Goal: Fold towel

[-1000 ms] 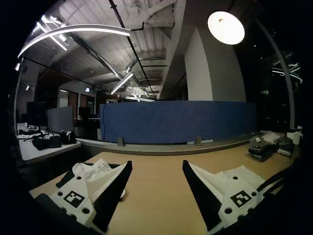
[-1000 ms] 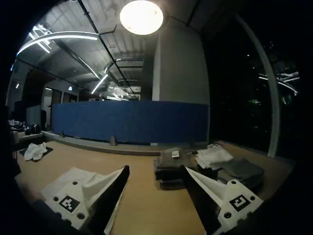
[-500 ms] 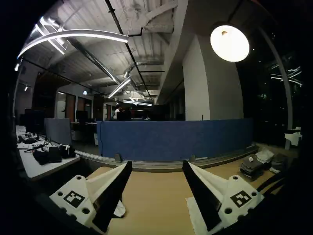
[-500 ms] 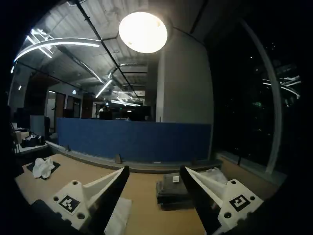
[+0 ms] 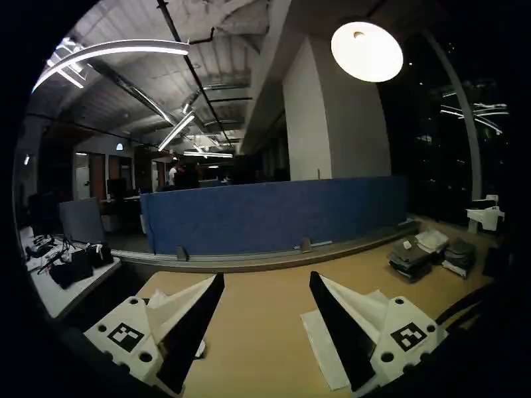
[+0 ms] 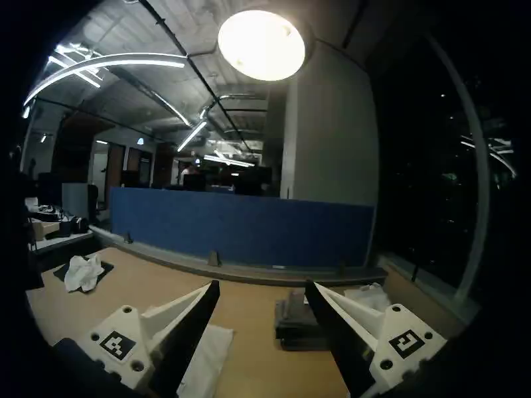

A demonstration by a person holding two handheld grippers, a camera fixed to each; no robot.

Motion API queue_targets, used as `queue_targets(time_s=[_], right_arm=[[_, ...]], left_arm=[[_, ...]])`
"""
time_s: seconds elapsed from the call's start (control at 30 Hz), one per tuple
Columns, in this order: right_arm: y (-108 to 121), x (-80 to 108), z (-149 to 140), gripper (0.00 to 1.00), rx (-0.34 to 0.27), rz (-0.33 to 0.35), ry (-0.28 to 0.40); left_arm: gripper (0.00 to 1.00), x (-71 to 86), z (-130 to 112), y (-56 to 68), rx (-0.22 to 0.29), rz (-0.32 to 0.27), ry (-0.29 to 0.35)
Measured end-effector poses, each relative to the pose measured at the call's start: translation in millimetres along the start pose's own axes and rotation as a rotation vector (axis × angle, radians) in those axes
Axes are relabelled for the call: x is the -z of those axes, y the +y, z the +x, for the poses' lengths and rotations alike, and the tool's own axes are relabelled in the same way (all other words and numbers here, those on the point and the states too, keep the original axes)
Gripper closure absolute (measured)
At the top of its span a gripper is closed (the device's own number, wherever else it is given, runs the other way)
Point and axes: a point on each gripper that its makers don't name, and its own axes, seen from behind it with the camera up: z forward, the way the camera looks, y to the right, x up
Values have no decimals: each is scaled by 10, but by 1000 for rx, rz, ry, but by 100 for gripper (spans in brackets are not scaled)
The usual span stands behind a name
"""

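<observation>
- The left gripper (image 5: 265,275) has its two white fingers spread wide, with nothing between them, above the light wooden tabletop (image 5: 265,338).
- The right gripper (image 6: 261,284) is likewise wide apart and empty.
- The flat white cloth towel (image 5: 317,348) lies on the tabletop under the left gripper's right finger. In the right gripper view, the towel (image 6: 207,358) lies under the left finger.
- A stack of folded dark grey towels (image 6: 295,325) sits just right of it.
- A crumpled white cloth (image 6: 83,272) rests on a dark mat, far left.
- A long blue fabric partition (image 5: 279,212) lines the table's far edge.
- A round glowing ceiling lamp (image 5: 366,50) hangs beside a pale square pillar (image 5: 332,126); dark windows stand at right.
</observation>
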Motion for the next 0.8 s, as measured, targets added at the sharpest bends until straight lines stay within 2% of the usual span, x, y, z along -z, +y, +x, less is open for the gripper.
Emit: queue_targets(time_s=[0.17, 0.37, 0.47, 0.57, 0.8], right_arm=[[-149, 2, -86, 0, 19, 86, -77], [-429, 39, -269, 0, 54, 225, -202], [-496, 40, -381, 0, 86, 255, -253], [-532, 43, -439, 0, 104, 267, -269], [-619, 54, -537, 0, 95, 299, -297]], left_arm=[[4, 9, -182, 202, -63, -108, -81], [4, 56, -411, 492, -108, -255, -182], [4, 51, -492, 556, -125, -291, -217], [4, 30, -535, 563, -133, -293, -229], [4, 18, -693, 677, -130, -322, -259]])
